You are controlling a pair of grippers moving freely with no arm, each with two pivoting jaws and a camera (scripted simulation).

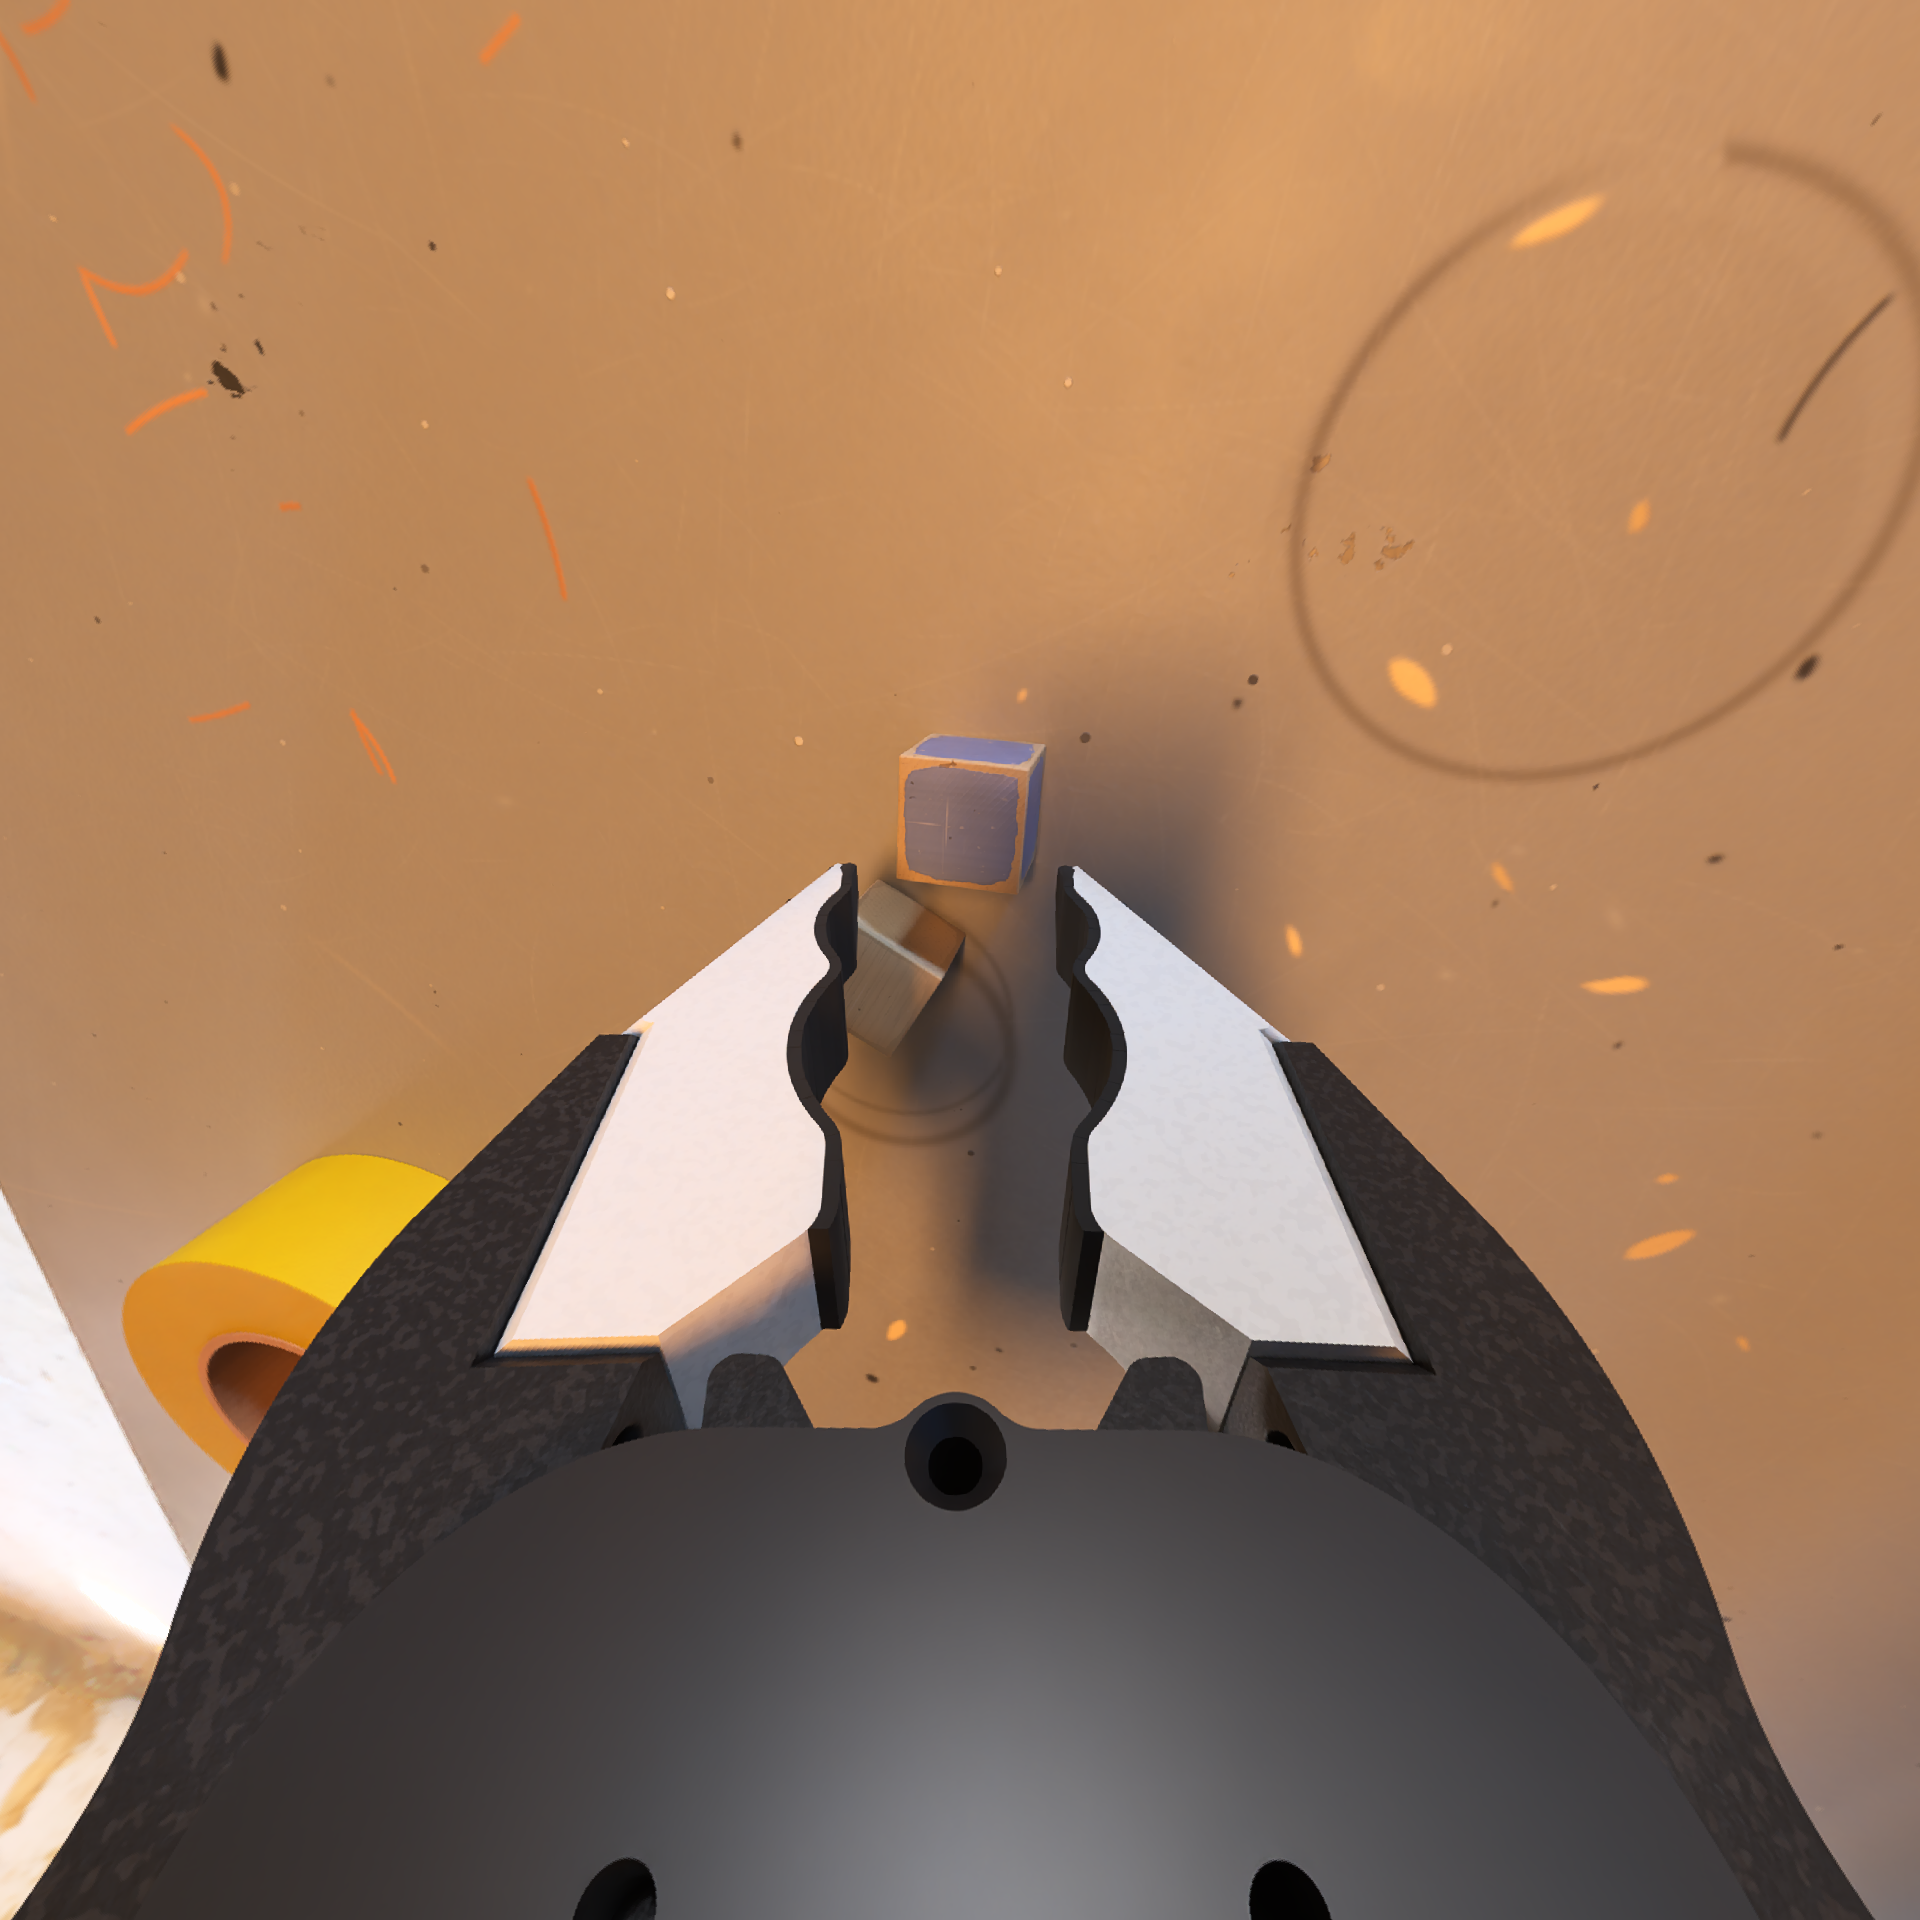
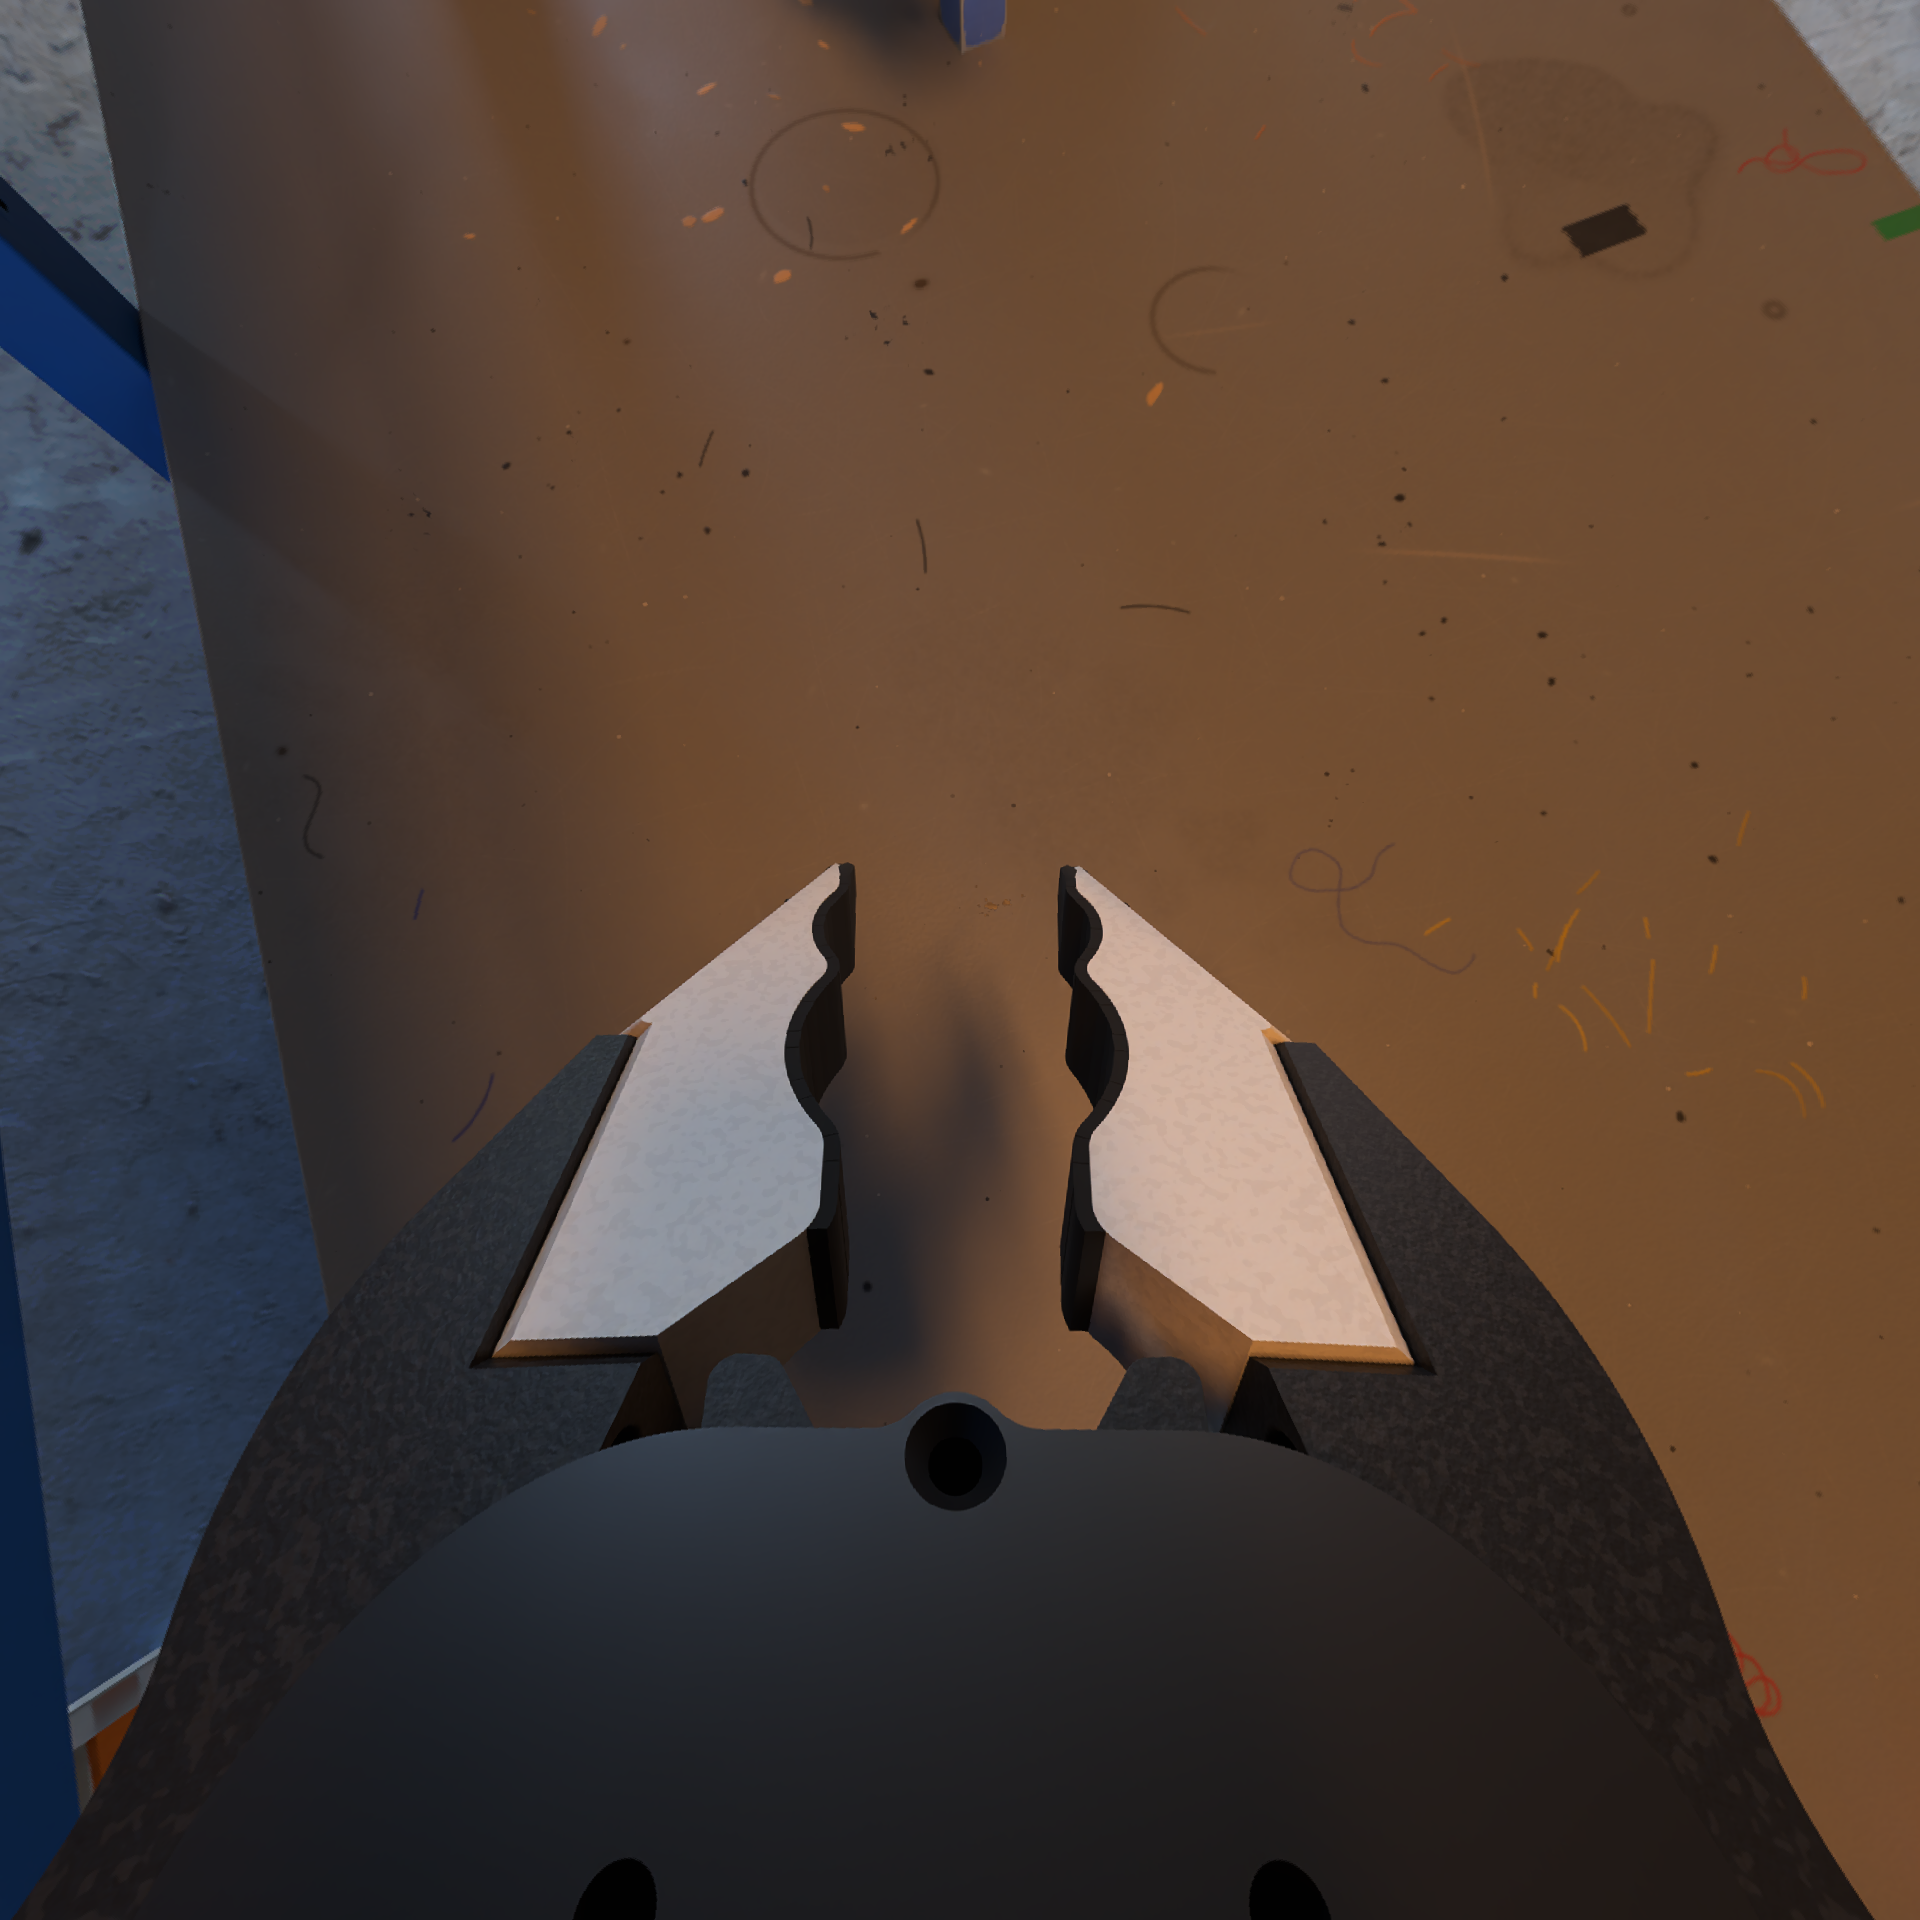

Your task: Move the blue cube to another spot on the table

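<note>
2 grippers: both spread open, neither holding anything.
Blue cube [image 1: 971, 816]: centre frame, on the table [image 1: 935, 364], just beyond the left gripper [image 1: 954, 878] fingertips.
Plain wooden block [image 1: 899, 961]: between cube and left finger, likely in the way.
Right gripper [image 2: 954, 878]: over bare table, cube far at the top edge.
Nearer: left.

blue cube [image 1: 971, 814] | blue faces, worn tan edges | upright, flat on table [image 1: 935, 416] | just past the parted fingertips of left gripper [image 1: 954, 883], slightly right of its left finger | ungripped | right wrist view: only a corner at top edge
</note>
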